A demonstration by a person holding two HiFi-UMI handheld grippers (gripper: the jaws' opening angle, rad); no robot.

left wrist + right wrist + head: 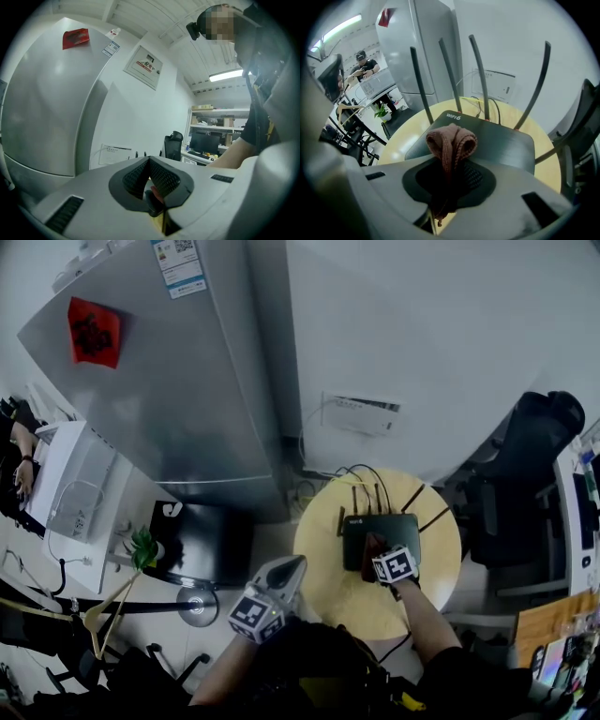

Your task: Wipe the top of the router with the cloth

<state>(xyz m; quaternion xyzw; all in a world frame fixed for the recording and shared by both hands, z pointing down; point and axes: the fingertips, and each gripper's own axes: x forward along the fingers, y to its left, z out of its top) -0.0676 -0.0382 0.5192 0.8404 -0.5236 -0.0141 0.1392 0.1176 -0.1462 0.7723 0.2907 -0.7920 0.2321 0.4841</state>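
Note:
A black router [382, 536] with several upright antennas lies on a round wooden table [323, 587]. In the right gripper view the router [497, 140] fills the middle, its lid marked WIFI6. My right gripper [451, 154] is shut on a brown knitted cloth [451, 139], whose folded end sticks out over the router's near edge. In the head view the right gripper [377, 554] and the cloth [373, 546] sit over the router's front part. My left gripper [289, 570] is held off the table's left edge, pointing up and away; its jaws [149, 176] are shut with nothing in them.
A tall grey refrigerator [187, 381] stands behind the table at the left. A black office chair [520, 465] is at the right. Cables [361, 474] run from the router to the white wall. A black box [202, 540] and a small plant [142, 547] stand on the floor at the left.

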